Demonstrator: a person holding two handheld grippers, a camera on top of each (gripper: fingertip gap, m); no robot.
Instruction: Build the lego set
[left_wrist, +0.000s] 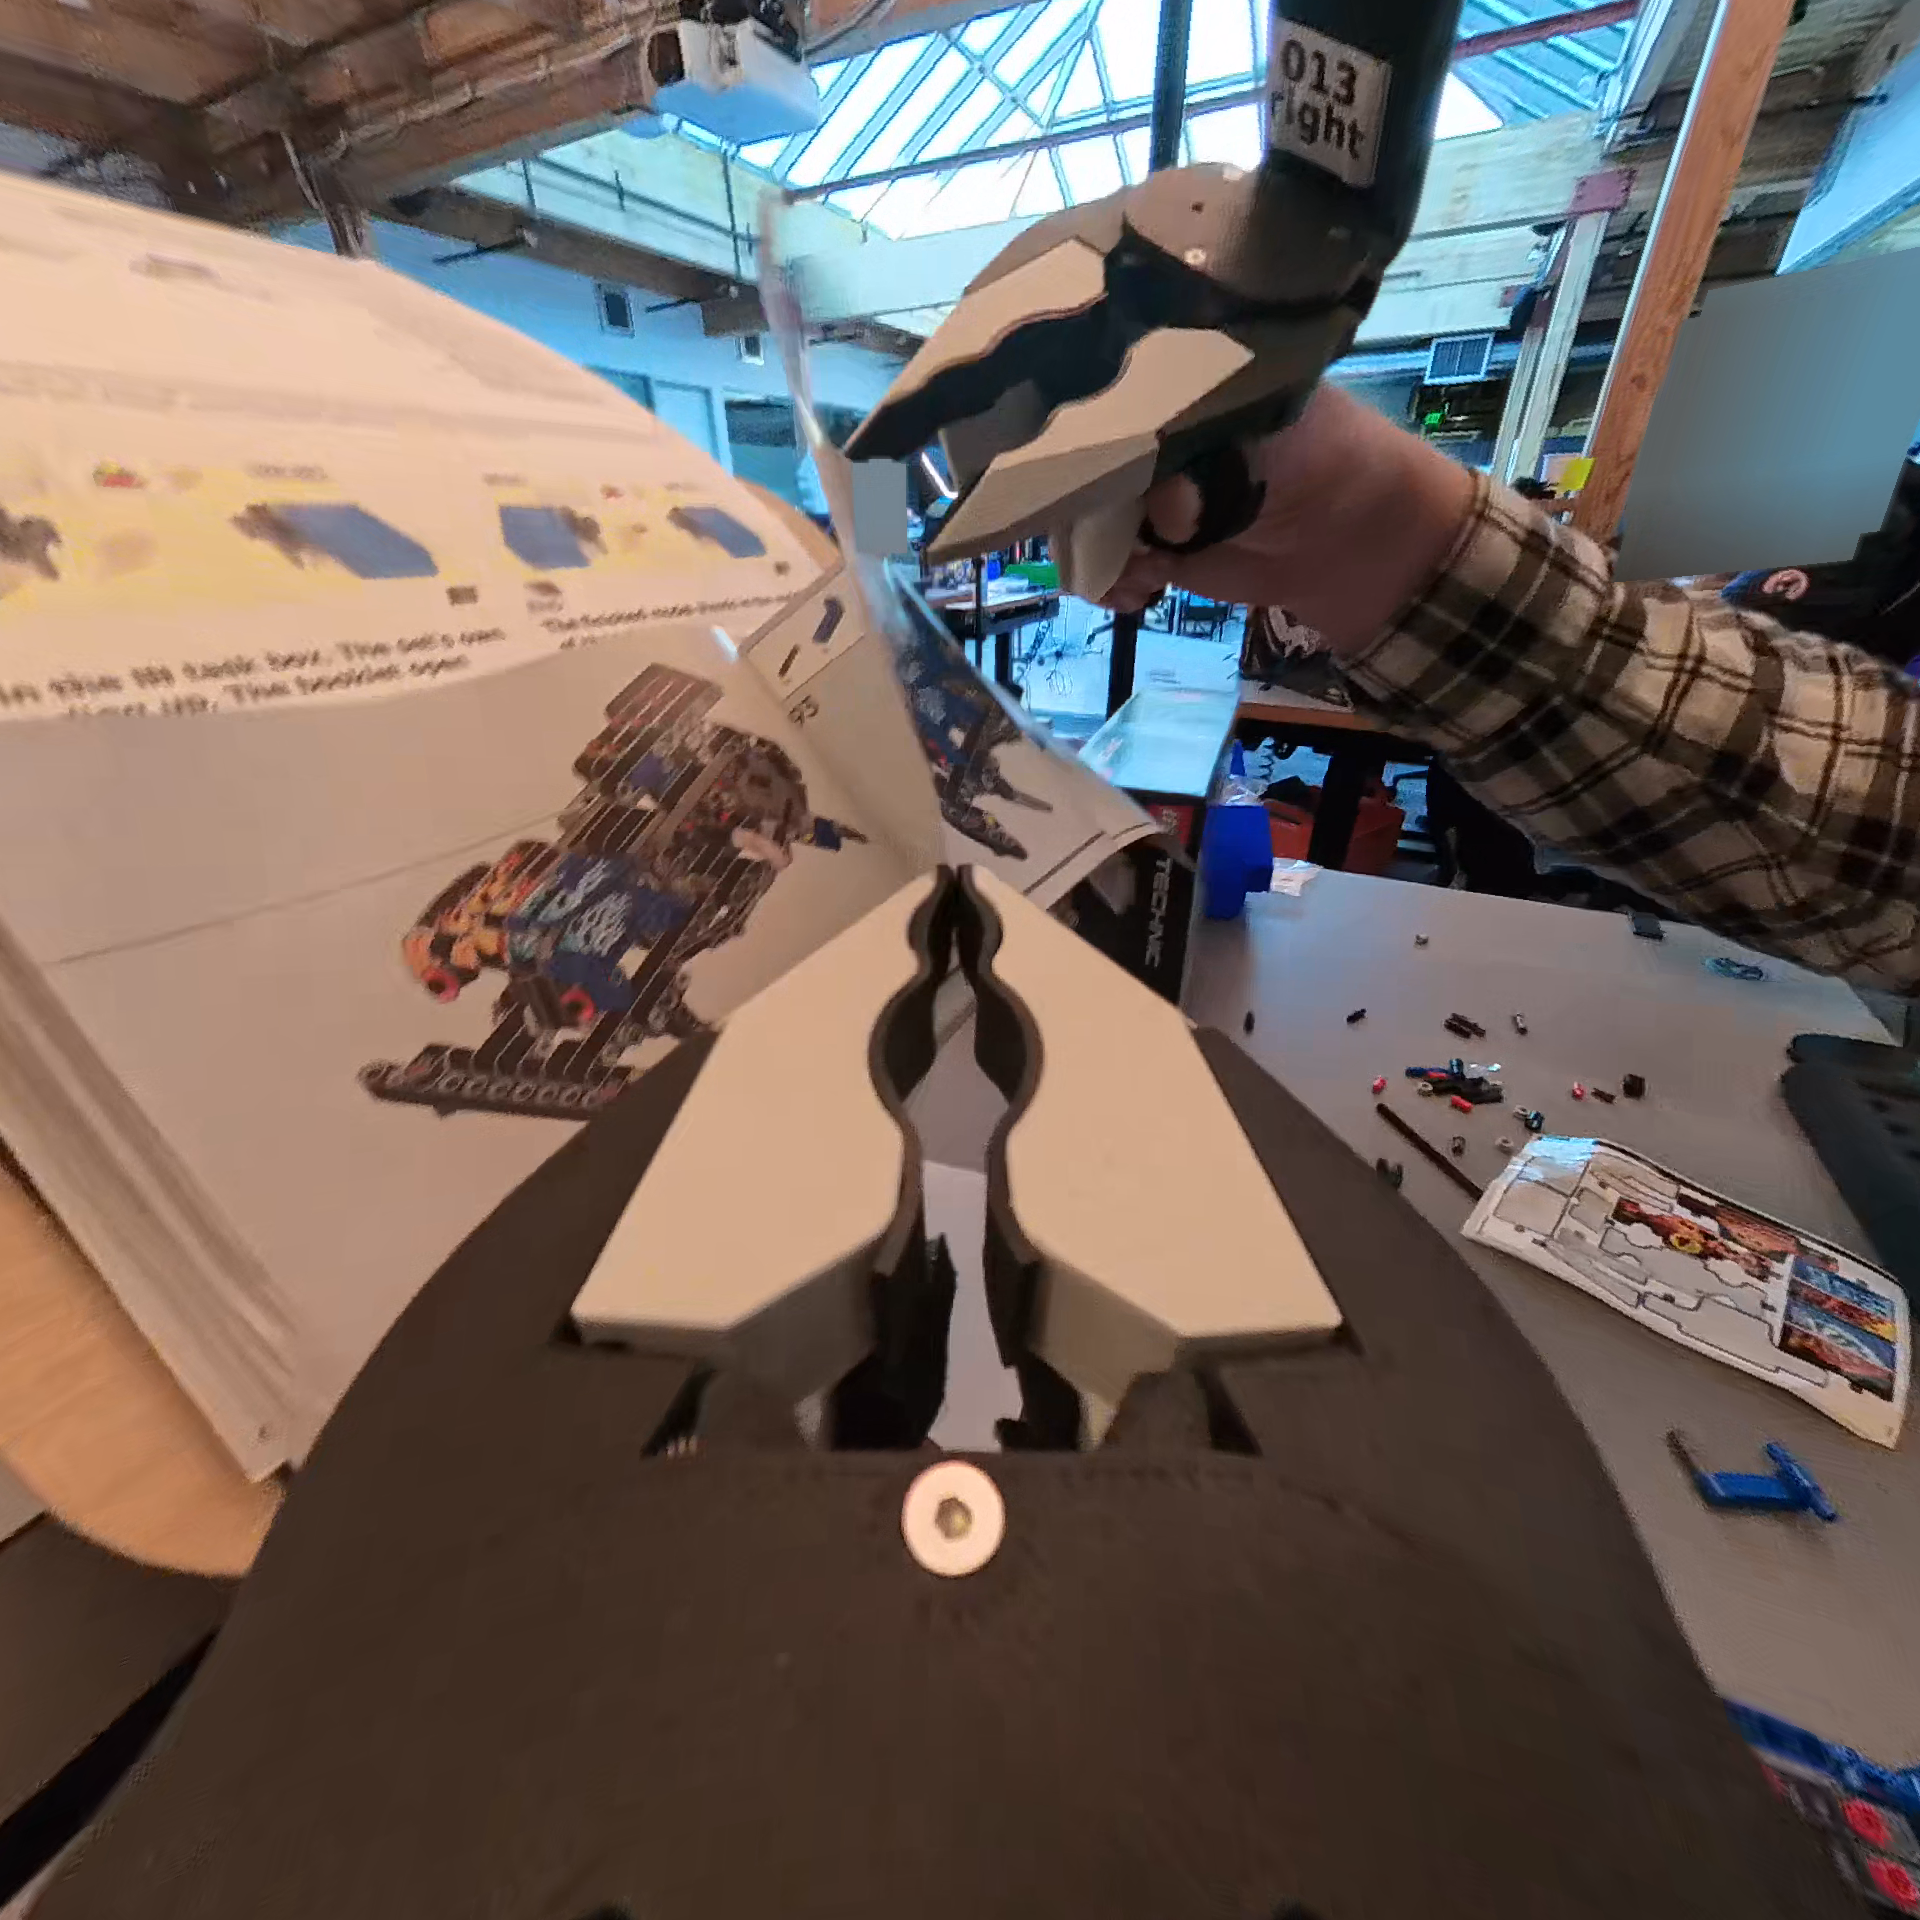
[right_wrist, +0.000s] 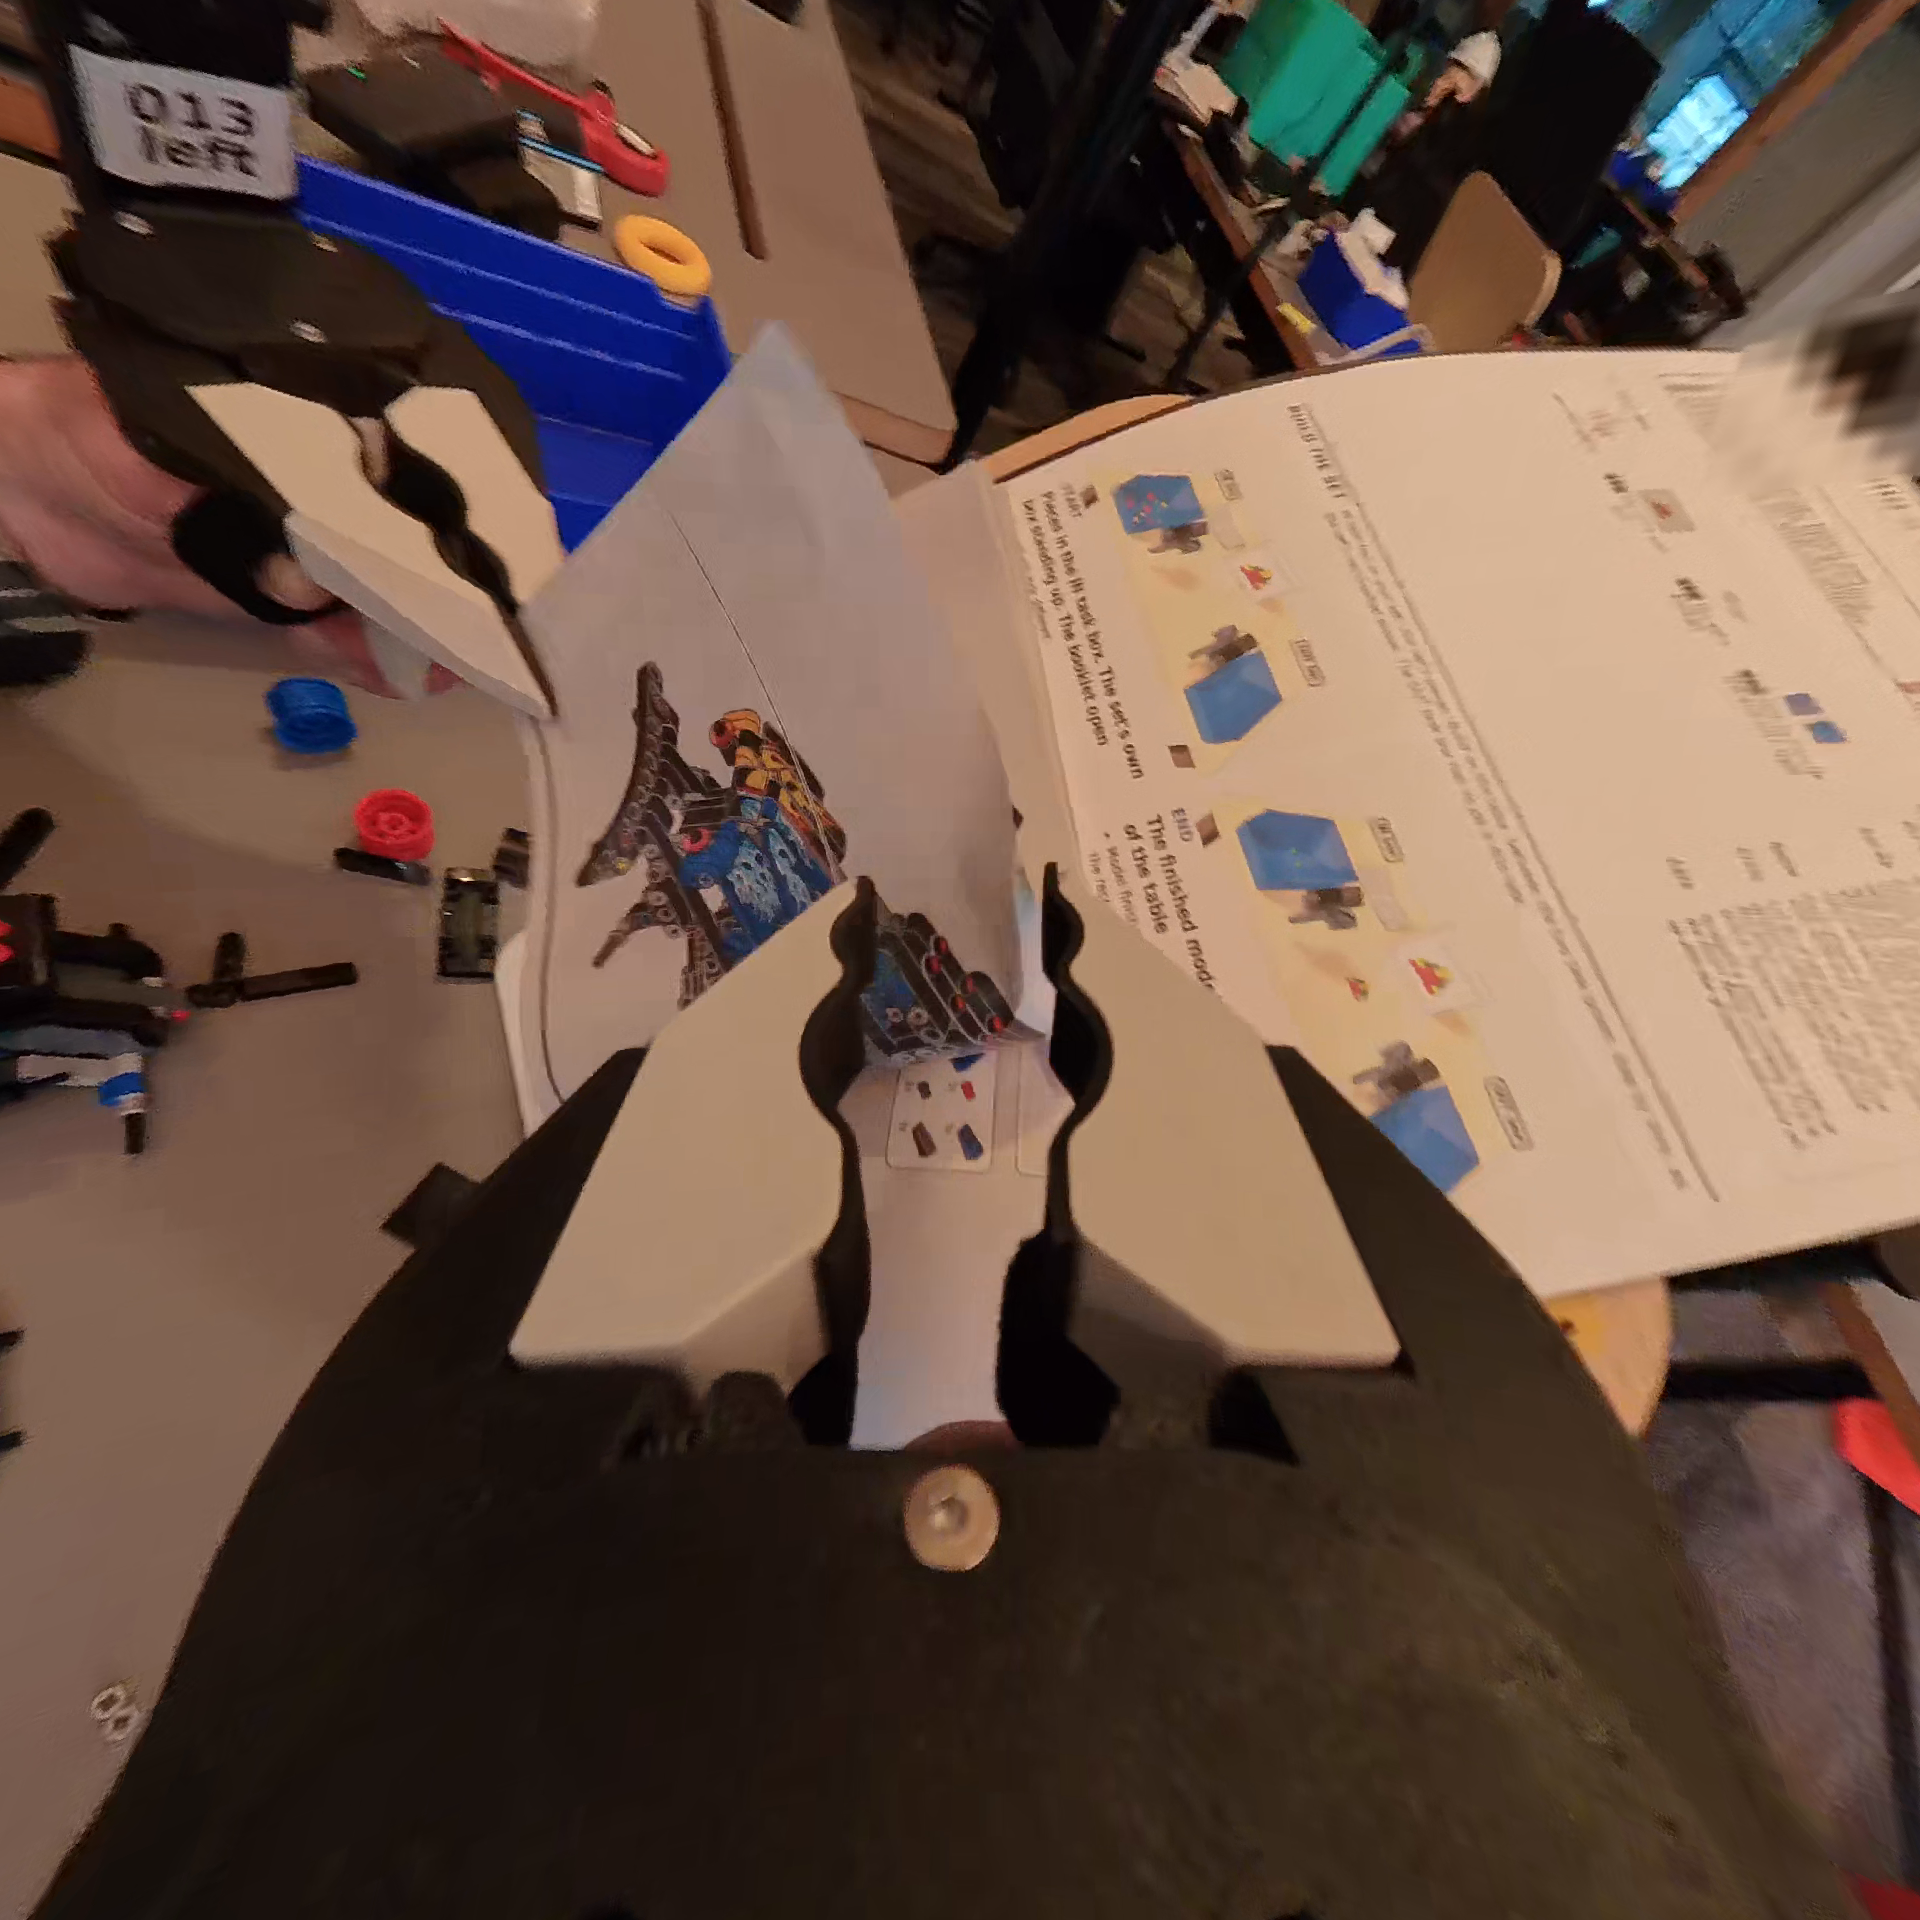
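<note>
The instruction booklet (left_wrist: 665, 862) stands open with a picture of the blue and black model on it; in the right wrist view it (right_wrist: 727, 644) shows with a page raised. My left gripper (left_wrist: 956, 878) is shut, its tips pinching the edge of that raised page; the right wrist view shows it (right_wrist: 528, 665) closed on the page's left edge. My right gripper (right_wrist: 951, 883) is open with the booklet's inner pages beyond its fingers, none pressed. In the left wrist view it (left_wrist: 899, 499) hangs open beside the page's upper edge.
A large white printed sheet (right_wrist: 1455, 727) lies on a round wooden stool to the right. Loose small pieces (left_wrist: 1455, 1081), a sticker sheet (left_wrist: 1683, 1268) and a blue part (left_wrist: 1766, 1481) lie on the grey table. A red wheel (right_wrist: 393, 823), blue wheel (right_wrist: 310, 714) and blue bin (right_wrist: 520, 301) sit at left. My right fingertips sit around 12 centimeters from my left ones. To reach the red wheel (right_wrist: 393, 823) in a straight line is about 25 centimeters for my left fingers, about 35 centimeters for my right.
</note>
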